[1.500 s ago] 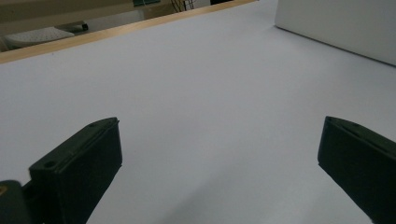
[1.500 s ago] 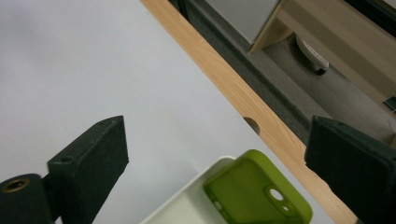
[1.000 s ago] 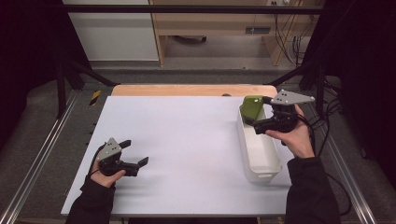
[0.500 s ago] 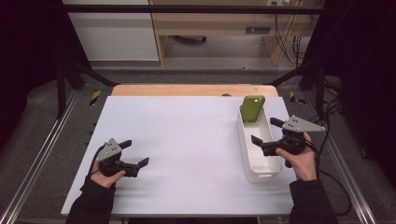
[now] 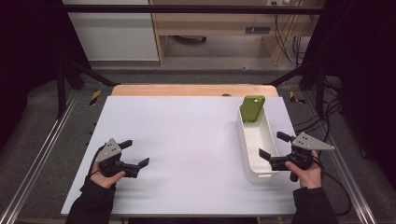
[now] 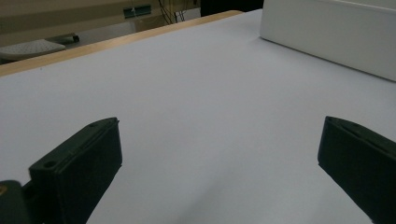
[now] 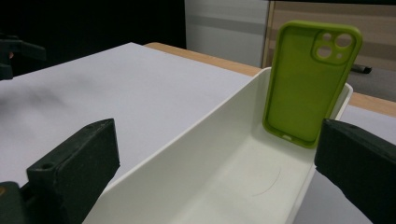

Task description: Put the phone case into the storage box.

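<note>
Leaning upright at far end of white bin [image 5: 256, 154], green case [image 5: 252, 108] sits free. R gripper [image 5: 278, 149] near bin's near end, jaws apart, empty. L gripper [image 5: 135, 153] gaping too.

Table [image 5: 187, 140] evenly lit, surroundings dark, close views soft

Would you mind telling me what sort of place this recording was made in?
Probably a lab or workshop set up for recording. A white table stands inside a black metal frame, loose cables hang behind it, and each hand holds a gripper, left and right.
</note>
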